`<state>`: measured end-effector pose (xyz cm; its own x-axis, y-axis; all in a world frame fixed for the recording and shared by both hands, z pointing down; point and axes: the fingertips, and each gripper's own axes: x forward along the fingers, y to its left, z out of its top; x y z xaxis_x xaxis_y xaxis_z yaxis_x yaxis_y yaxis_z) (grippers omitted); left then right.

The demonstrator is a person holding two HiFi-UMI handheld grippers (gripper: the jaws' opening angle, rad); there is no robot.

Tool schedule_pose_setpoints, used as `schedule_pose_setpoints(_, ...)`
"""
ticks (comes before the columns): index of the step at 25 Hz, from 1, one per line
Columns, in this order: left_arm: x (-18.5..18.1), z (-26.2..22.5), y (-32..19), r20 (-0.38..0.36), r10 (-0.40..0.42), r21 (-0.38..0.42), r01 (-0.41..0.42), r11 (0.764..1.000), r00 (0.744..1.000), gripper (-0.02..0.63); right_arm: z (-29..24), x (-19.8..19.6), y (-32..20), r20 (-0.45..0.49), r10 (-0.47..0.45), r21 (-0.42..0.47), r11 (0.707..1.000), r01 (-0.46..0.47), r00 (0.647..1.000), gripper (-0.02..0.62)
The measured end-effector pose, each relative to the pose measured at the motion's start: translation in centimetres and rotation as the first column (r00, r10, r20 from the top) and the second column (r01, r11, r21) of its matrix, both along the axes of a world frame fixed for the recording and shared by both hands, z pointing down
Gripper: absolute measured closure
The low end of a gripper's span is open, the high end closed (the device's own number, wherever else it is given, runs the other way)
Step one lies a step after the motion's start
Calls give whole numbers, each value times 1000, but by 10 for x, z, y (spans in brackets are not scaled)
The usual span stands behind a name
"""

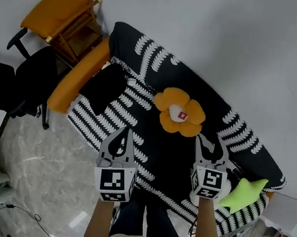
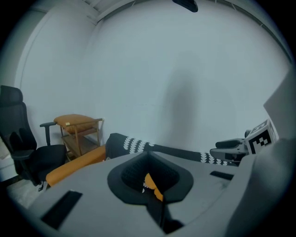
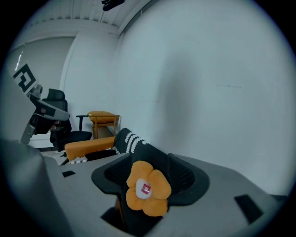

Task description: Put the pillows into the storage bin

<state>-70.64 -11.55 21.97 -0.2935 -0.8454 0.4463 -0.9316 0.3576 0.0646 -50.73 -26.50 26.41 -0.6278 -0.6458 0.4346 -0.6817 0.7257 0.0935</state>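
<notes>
An orange flower-shaped pillow (image 1: 179,113) with a white centre lies on the black-and-white patterned sofa (image 1: 155,144). A black pillow (image 1: 104,86) rests at the sofa's left end, and a green star pillow (image 1: 243,193) at its right end. Both grippers hover above the sofa's front edge, each held in a hand. My left gripper (image 1: 126,131) has its tips together and nothing in it. My right gripper (image 1: 212,147) stands open and empty, pointing at the flower pillow (image 3: 147,189), which is well beyond its jaws. No storage bin shows clearly.
A long orange cushion (image 1: 80,74) leans at the sofa's left end. Beyond it stand a wooden side table (image 1: 69,20) with an orange cushion and a black office chair (image 1: 21,79). Pale boxes and clutter (image 1: 288,219) sit on the floor at the right. A white wall runs behind the sofa.
</notes>
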Motion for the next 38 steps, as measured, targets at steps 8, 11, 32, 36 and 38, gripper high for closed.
schedule_pose_setpoints(8, 0, 62, -26, -13, 1, -69, -2, 998, 1000, 592, 98, -11, -44, -66, -4, -75, 997, -1, 998, 333)
schedule_pose_setpoints(11, -2, 85, -31, -21, 0, -93, -2, 996, 1000, 592, 134, -19, -60, -104, -7, -96, 995, -3, 995, 333)
schedule_pose_setpoints(32, -9, 165, -29, -67, -27, -192, 14, 981, 997, 592, 272, -42, -131, -363, -82, -119, 992, 41, 928, 354)
schedule_pose_setpoints(36, -12, 167, -24, -61, -39, -200, 26, 979, 997, 592, 273, -46, -126, -373, -91, -130, 990, 45, 923, 411)
schedule_pose_setpoints(38, -13, 167, -22, -59, -46, -198, 33, 980, 997, 592, 272, -44, -122, -367, -90, -142, 989, 40, 926, 457)
